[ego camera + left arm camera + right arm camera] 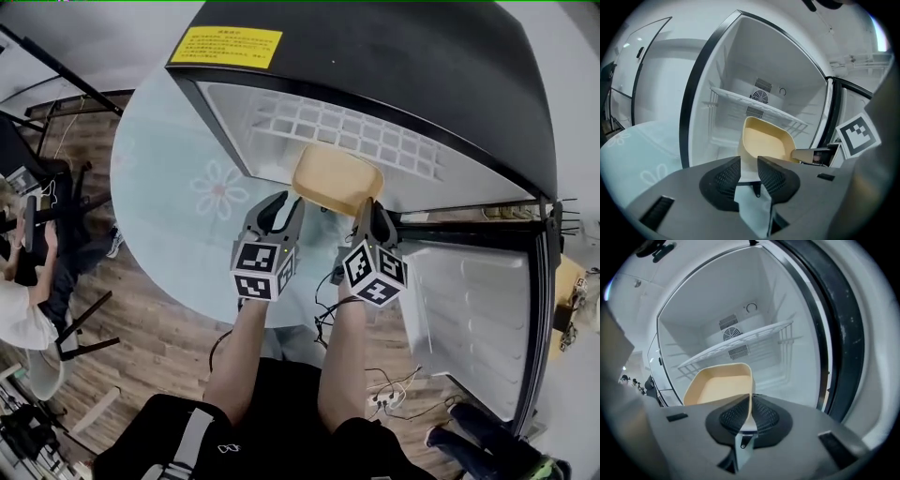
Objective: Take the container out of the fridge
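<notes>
"How were the jaws set?"

"The right gripper (750, 405) had its jaws clamped on the thin wall of the container (719, 386). The left gripper (749, 163) had its jaws apart. The container's near corner showed in the gap, but the pads (725, 178) weren't pressing on it."

"And where was the container?"

"At the mouth of the fridge (394, 66), tilted, in front of the shelf (757, 107) and lower than it. It was yellow and empty."

"What about the door?"

"The door (473, 309) stood wide open on the right, white on the inside. The two grippers were side by side, close together, both pointing into the opening."

"Anything else around?"

"A grille (761, 97) showed on the fridge's back wall behind the shelf. To the left of the fridge was a round pale table (173, 202) with a flower printed on it, and beyond that a wood floor (159, 337)"
</notes>
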Tool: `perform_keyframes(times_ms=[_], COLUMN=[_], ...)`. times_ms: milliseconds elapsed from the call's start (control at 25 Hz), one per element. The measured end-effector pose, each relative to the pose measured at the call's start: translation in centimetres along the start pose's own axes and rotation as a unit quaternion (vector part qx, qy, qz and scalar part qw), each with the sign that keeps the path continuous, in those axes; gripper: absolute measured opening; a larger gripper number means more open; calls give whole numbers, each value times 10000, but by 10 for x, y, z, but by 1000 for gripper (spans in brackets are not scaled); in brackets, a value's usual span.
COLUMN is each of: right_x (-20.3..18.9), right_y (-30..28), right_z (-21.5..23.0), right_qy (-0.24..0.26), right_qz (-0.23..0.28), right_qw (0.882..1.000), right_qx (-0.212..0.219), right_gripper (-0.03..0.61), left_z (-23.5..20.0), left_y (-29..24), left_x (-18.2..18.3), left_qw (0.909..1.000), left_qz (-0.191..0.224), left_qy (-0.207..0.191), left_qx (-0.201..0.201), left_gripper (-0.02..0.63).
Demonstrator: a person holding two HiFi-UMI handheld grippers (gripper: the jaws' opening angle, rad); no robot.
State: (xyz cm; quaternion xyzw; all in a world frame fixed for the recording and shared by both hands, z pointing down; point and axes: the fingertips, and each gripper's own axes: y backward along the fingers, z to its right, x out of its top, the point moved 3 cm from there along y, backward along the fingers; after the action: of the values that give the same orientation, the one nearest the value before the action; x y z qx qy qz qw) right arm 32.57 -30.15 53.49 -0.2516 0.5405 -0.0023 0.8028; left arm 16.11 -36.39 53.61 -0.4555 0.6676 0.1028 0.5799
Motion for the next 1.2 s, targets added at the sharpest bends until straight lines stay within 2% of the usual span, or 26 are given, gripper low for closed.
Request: perform_keyframes(times_ms=[200,480,600,760,1000,1200], right_x=[9,24,33,51,97,120], right_y=[26,64,78,100,130,150], right_z=[5,-4,-13,-20,-31,-43], right_qy=[-72,26,203,549,986,1259], right_qz=[300,541,711,929,1497,1730], right_qw=[9995,9967,9942,9902,9779,9696], right_qx=[68,603,778,886,1076,1190], right_gripper=[20,19,20,20,25,25], left_z=[20,34,36,46,70,83], left_y=[20,42,55,70,93,119], left_x=[2,18,29,45,89,114], left_qw=[9997,9993,9980,9964,9890,9816], left_qz=[166,352,534,659,1283,1692], left_qy=[-35,-113,-213,-370,-598,-735], left_qx=[-156,109,278,395,440,483], left_gripper=[124,123,62,32,21,21])
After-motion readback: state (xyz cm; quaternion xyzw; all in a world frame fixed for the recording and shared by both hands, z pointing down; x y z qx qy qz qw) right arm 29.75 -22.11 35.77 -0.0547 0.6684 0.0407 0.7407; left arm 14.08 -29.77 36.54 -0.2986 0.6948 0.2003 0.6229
